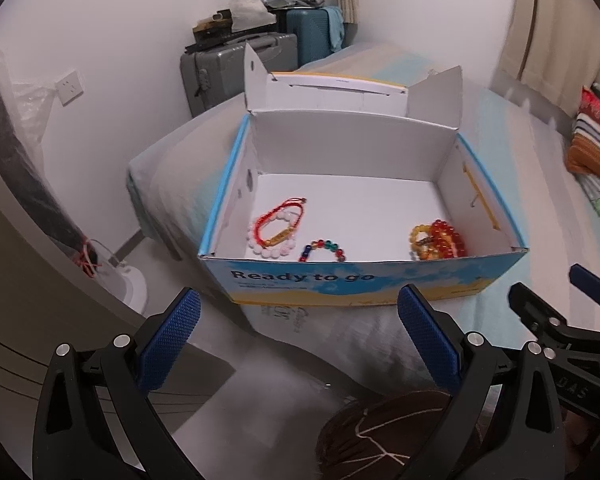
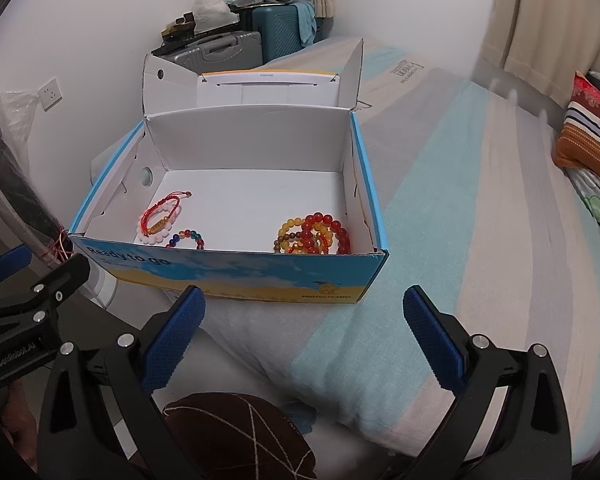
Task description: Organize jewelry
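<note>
Striped bedding in pale blue and beige covers the bed [image 2: 480,208] where an open cardboard box [image 2: 236,270] sits near the foot end, its lid flapped back. Inside, by the near wall, lie a red cord bracelet [image 2: 160,216] over a white bead bracelet [image 1: 274,250], a multicoloured bead bracelet [image 2: 188,239] just beside them, and a heap of red and amber bead bracelets [image 2: 314,234] in the right corner. Both grippers hang short of the box, touching nothing: the left gripper [image 1: 300,338] has its jaws spread wide and empty, and so does the right gripper [image 2: 304,338]. Only the right view shows the camel logo on the box front; the left view shows the white fan base on the floor [image 1: 130,286]. Each gripper points level toward the box, side by side.
</note>
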The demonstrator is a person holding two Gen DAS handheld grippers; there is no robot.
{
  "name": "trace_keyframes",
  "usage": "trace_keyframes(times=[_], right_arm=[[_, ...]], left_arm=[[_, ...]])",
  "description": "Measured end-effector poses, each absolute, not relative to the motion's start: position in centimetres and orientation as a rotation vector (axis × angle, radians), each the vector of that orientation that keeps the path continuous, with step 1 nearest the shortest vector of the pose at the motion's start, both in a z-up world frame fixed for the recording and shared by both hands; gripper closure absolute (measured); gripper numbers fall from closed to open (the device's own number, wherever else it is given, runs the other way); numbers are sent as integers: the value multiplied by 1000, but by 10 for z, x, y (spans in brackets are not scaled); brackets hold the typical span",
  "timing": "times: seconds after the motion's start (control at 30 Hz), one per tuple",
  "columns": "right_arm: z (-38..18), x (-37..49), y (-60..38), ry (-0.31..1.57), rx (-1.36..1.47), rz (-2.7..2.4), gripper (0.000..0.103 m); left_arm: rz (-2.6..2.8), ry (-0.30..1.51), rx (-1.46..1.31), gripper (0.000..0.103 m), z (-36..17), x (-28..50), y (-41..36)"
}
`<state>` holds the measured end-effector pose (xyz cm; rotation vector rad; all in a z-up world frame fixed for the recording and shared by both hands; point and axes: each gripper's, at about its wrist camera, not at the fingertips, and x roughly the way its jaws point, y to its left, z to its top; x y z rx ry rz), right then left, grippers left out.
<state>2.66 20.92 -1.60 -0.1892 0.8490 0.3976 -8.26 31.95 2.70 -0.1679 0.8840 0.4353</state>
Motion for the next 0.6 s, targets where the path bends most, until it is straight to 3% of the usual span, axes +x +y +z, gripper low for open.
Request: trace_keyframes(times=[0.6], right_arm=[[-16,27,205,850,-195,400,8]], left_arm=[[436,886,-201,6,24,-81,320]])
